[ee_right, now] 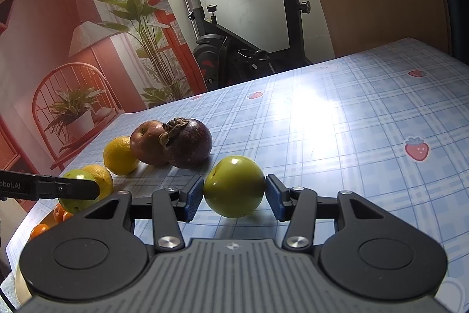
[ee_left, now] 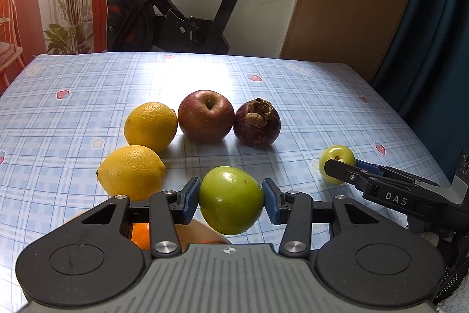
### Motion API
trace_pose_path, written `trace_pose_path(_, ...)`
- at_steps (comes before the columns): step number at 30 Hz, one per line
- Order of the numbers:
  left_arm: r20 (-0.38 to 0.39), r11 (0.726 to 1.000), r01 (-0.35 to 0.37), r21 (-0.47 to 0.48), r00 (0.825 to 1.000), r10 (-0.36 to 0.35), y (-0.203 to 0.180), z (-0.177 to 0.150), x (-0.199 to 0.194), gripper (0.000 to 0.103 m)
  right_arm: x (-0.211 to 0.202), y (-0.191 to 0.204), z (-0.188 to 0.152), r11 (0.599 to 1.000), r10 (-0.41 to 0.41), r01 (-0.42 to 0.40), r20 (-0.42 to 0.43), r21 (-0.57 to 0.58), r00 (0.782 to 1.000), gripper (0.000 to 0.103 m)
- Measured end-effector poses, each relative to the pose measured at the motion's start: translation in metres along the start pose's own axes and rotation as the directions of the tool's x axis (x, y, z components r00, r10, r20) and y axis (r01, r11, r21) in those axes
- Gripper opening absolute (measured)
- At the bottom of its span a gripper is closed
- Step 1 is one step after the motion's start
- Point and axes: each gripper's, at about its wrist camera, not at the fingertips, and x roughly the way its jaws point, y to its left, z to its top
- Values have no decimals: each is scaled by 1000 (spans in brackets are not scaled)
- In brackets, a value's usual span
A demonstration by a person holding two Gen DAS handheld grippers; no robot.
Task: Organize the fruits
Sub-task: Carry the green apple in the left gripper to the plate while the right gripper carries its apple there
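Note:
My left gripper (ee_left: 231, 201) is shut on a green fruit (ee_left: 230, 192), blue pads pressed on both its sides, held above the checked tablecloth (ee_left: 307, 113). Beyond it lie two lemons (ee_left: 132, 172), a red apple (ee_left: 205, 115) and a dark mangosteen (ee_left: 256, 122). My right gripper (ee_right: 234, 192) is shut on a second green fruit (ee_right: 234, 184) that rests on the cloth. In the left wrist view that fruit (ee_left: 337, 156) shows at the right with the right gripper (ee_left: 341, 166) around it. The right wrist view shows the left gripper (ee_right: 85, 189) at far left with its fruit (ee_right: 74, 176).
Several small oranges (ee_right: 58, 213) lie low at the table's near left, under the left gripper, also seen as oranges (ee_left: 140, 235) between its fingers. An exercise bike (ee_left: 181, 5) stands behind the table's far edge. A dark curtain (ee_left: 433, 49) hangs at the right.

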Motion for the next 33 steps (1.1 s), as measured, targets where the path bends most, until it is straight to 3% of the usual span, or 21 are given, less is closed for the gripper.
trace_pose_path(14,23,994,-30,-101,999,33,36,-13,-55,48,-2,20,-6,996,-14,13,-9,-91,1000,50)
trace_pose_path(24,38,985,-76,-152,996,82,75,-44,-105,48,-15,82,-12,978,137,-144,-55,-153,989,49)
trace_pose_path(28,52,984,-77,-162,995,86,85,-50,-107,48,-8,108,-9,966,184,-201,-111,-162,977,49)
trace_pose_path(33,69,983,-65,-174,995,78,99,-51,-97,48,2,133,-10,946,185,-222,-167,-237,968,49)
